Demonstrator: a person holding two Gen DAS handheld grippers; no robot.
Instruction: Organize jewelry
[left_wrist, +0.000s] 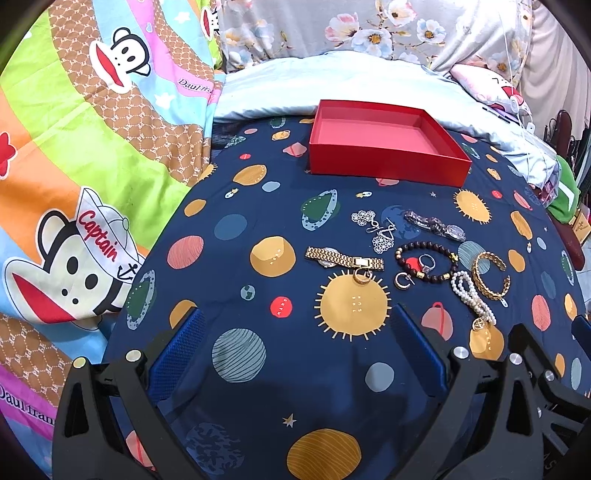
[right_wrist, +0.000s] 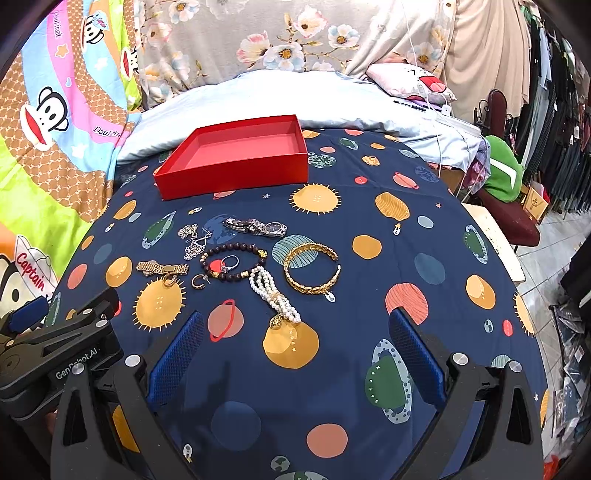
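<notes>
Surface: a bed spread with a navy planet-print sheet (right_wrist: 369, 280), soft and uneven; cartoon quilt to one side, floral cloth and a pale pillow behind, clothes racks at the far right.

Receptacle: red box (right_wrist: 236, 158), open, nothing in it, at the far edge of the sheet against the pillow.

Stock, all loose on the sheet, near the box but outside it:
- silver watch (right_wrist: 258, 226)
- gold watch (right_wrist: 162, 267), a gold ring (right_wrist: 170, 282) touching its band
- silver flower pieces (right_wrist: 194, 242), tangled together
- dark bead bracelet (right_wrist: 232, 263), a stone ring (right_wrist: 231, 261) lying inside its loop
- small hoop earring (right_wrist: 199, 280)
- pearl strands (right_wrist: 275, 295) with a pendant
- gold cuff (right_wrist: 312, 271)

Tools: left gripper (left_wrist: 295, 354) and right gripper (right_wrist: 291, 354), both with jaws spread wide, holding nothing, short of the pile.

Hazards, as I judge them: the pieces crowd and overlap, so a pinch may drag a neighbour along. Rings and the hoop may sink into the soft cloth and slip the pads. Pearl strands may swing and snag the cuff. The light box could skid if nudged.
</notes>
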